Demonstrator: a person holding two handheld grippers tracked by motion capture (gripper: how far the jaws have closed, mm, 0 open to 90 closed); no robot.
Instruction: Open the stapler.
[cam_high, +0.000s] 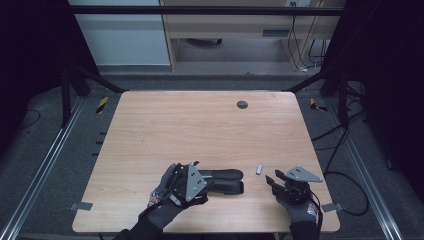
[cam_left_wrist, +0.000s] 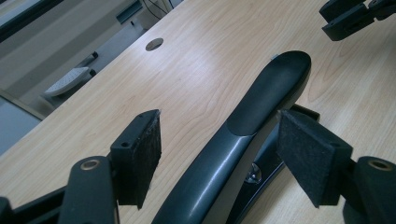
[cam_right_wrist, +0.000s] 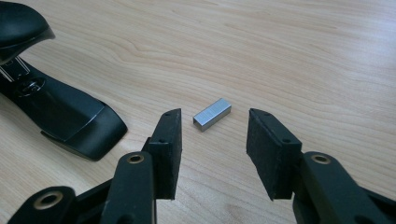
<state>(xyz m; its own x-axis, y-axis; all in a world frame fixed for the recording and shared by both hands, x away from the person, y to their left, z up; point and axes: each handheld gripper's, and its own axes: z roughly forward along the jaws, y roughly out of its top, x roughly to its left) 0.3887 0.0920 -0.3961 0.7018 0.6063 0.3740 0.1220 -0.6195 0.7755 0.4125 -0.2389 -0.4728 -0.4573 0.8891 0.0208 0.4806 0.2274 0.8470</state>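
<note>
A black stapler (cam_high: 227, 180) lies on the wooden table (cam_high: 200, 125) near its front edge, its top arm raised. My left gripper (cam_high: 212, 181) is at the stapler's left end. In the left gripper view the stapler (cam_left_wrist: 261, 107) runs between the jaws of my left gripper (cam_left_wrist: 219, 144), which stand wide with a gap at the left pad (cam_left_wrist: 140, 154). A small grey block of staples (cam_high: 259, 169) lies to the right of the stapler. My right gripper (cam_high: 274, 182) sits just behind it, open. In the right gripper view the staples (cam_right_wrist: 212, 113) lie just ahead of my right gripper (cam_right_wrist: 215, 140), with the stapler (cam_right_wrist: 60, 112) to the left.
A round cable hole (cam_high: 242, 104) sits near the table's far edge. Beyond the table stand a wooden desk (cam_high: 240, 25) and hanging cables (cam_high: 305, 40). Metal rails (cam_high: 45, 160) run along the floor on both sides.
</note>
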